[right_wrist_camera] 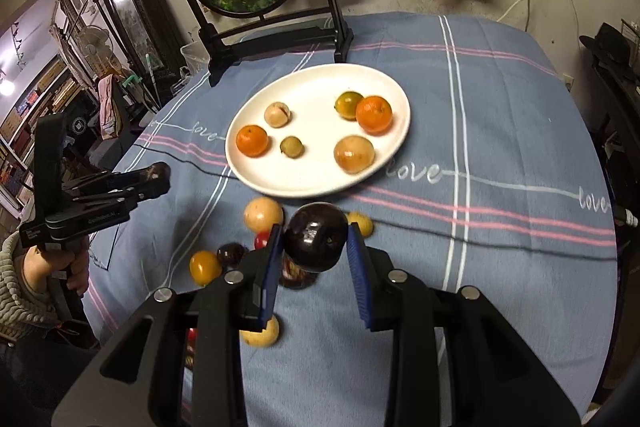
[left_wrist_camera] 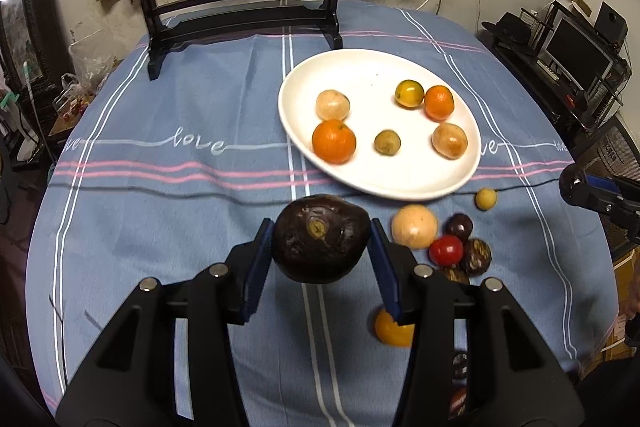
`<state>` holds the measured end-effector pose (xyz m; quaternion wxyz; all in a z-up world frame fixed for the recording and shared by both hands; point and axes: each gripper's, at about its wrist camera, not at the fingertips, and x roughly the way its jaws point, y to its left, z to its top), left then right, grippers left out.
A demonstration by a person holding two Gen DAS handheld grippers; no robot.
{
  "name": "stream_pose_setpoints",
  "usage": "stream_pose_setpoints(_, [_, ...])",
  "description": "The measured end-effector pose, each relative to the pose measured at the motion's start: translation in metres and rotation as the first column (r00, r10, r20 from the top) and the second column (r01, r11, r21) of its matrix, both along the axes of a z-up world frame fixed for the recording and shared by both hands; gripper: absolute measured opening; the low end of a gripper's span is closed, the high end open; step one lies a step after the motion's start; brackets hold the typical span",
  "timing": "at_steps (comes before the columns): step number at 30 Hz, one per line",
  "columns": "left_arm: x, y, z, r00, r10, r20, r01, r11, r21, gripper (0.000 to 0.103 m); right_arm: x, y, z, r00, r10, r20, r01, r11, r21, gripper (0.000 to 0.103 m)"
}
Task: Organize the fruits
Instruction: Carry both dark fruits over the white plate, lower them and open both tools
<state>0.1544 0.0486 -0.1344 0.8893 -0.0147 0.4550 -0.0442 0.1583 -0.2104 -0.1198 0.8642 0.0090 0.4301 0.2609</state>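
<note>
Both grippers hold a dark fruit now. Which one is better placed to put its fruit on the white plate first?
Probably the right gripper: its dark fruit hangs just before the white plate rim. The left gripper is off to the plate's side.

I see the plate at mid-table, with six fruits on it, well apart save two touching at its far right. Behind it stands the screen. Before the plate a loose cluster of fruits lies on the cloth. My left gripper and right gripper each hold a fruit above that cluster.
</note>
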Motion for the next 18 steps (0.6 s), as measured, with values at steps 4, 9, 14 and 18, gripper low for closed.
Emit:
stream_pose_setpoints(4, [0.030,-0.009,0.000,1.000,-0.031,0.000,0.031,0.999,-0.013,0.048,0.022,0.019,-0.002,0.999,0.033,-0.002,-0.033,0.999,-0.006,0.033])
stream_pose_setpoints(9, [0.063,-0.031,-0.007,0.996,-0.088,-0.013,0.088,0.996,-0.035,0.048,0.058,0.043,-0.012,0.998,0.062,-0.007,-0.063,0.998,-0.025,0.033])
stream_pose_setpoints(14, [0.085,-0.054,-0.028,0.988,-0.145,-0.056,0.142,0.989,-0.051,0.048,0.103,0.058,-0.028,0.997,0.066,-0.033,-0.067,0.997,-0.030,0.033])
stream_pose_setpoints(18, [0.098,-0.061,-0.045,0.984,-0.153,-0.094,0.146,0.986,-0.076,0.049,0.126,0.066,-0.044,0.996,0.060,-0.064,-0.062,0.998,-0.030,0.033])
